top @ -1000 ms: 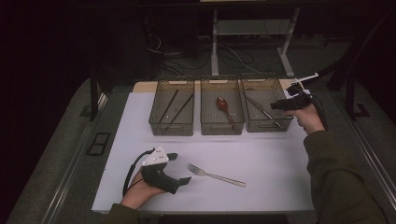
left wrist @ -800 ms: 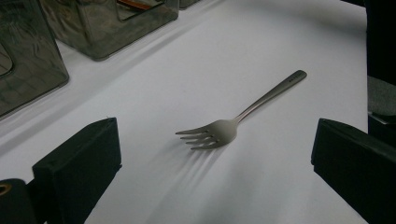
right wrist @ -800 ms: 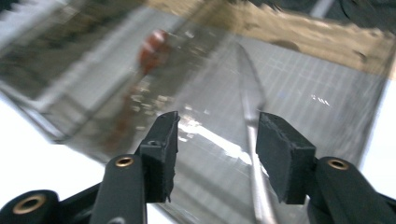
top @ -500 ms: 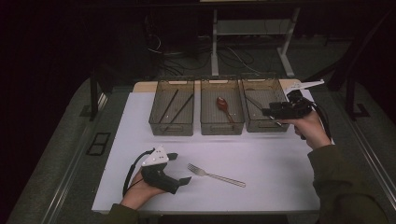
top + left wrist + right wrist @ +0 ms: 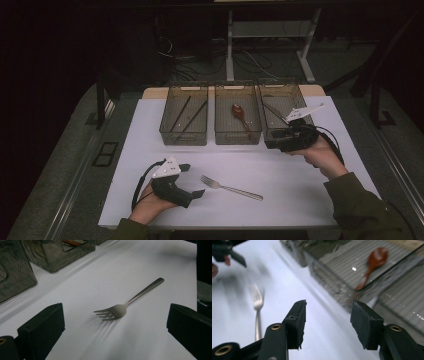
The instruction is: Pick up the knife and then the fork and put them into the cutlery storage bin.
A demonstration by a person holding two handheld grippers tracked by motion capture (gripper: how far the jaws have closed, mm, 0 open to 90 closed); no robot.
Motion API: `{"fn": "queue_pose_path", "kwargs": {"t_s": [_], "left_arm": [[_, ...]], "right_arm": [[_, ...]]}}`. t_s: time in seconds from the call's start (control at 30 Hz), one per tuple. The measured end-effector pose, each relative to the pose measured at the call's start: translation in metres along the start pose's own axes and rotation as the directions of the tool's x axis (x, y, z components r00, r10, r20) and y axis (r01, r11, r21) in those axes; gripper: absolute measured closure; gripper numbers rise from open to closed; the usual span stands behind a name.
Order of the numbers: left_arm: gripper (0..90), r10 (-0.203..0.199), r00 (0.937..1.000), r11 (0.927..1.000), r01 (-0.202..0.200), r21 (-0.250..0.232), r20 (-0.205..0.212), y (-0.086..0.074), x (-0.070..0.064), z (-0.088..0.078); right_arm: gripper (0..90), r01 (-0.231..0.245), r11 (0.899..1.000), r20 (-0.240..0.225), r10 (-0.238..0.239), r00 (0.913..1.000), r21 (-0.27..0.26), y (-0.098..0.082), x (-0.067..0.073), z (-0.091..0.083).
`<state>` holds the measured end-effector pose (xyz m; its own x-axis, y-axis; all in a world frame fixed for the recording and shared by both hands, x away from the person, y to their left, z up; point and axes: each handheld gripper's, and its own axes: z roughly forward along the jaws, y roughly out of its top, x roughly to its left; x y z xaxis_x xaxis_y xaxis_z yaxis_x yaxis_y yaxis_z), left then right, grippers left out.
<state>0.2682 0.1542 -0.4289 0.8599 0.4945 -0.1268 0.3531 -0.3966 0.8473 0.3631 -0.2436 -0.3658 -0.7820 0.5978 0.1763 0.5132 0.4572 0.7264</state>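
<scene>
Surroundings: dark room, cables and metal frame legs on the floor beyond a white table (image 5: 150, 130).
High view, bins: three smoky clear bins in a row at 12 o'clock of the table; left bin (image 5: 183, 120) holds dark sticks, middle bin (image 5: 238, 120) a red-brown spoon (image 5: 239, 113), right bin (image 5: 284, 111) a thin utensil I can't make out.
High view, fork: fork (image 5: 231, 187) lies flat at 6 o'clock of the table, tines toward 9 o'clock.
High view, left gripper: left gripper (image 5: 192, 181) rests at 7 o'clock of the table, just beside the tines.
High view, right gripper: right gripper (image 5: 270, 142) hangs at the right bin's near wall, at 3 o'clock of the table.
Left gripper view: jaws spread wide, nothing between the pads; fork (image 5: 125, 306) lies ahead on the table, untouched.
Right gripper view: jaws have just been opening and stand parted, empty; fork (image 5: 256, 307) blurred at 9 o'clock, spoon (image 5: 372, 263) at 1 o'clock.
</scene>
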Motion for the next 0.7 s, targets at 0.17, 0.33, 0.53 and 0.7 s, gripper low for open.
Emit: {"fn": "queue_pose_path", "kwargs": {"t_s": [0.17,0.33,0.53,0.7], "left_arm": [[0.7,-0.002,1.0000,1.0000,0.002,0.001,-0.001,0.000,0.000,0.000],[0.7,-0.001,1.0000,1.0000,0.001,0.004,-0.002,0.000,0.000,0.001],[0.7,0.002,1.0000,1.0000,-0.002,0.004,-0.001,0.000,0.000,0.001],[0.7,0.000,1.0000,1.0000,0.000,0.005,-0.003,-0.001,0.000,0.001]], "right_arm": [[47.4,0.044,0.997,-0.024,-0.042,0.9988,0.062,-0.003,0.017,0.014],[51.1,0.089,0.987,-0.051,-0.083,0.9953,0.133,-0.005,0.034,0.031],[58.1,0.112,0.971,-0.087,-0.095,0.9917,0.212,-0.006,0.049,0.046],[61.6,0.165,0.947,-0.128,-0.134,0.9828,0.276,-0.007,0.062,0.061]]}}
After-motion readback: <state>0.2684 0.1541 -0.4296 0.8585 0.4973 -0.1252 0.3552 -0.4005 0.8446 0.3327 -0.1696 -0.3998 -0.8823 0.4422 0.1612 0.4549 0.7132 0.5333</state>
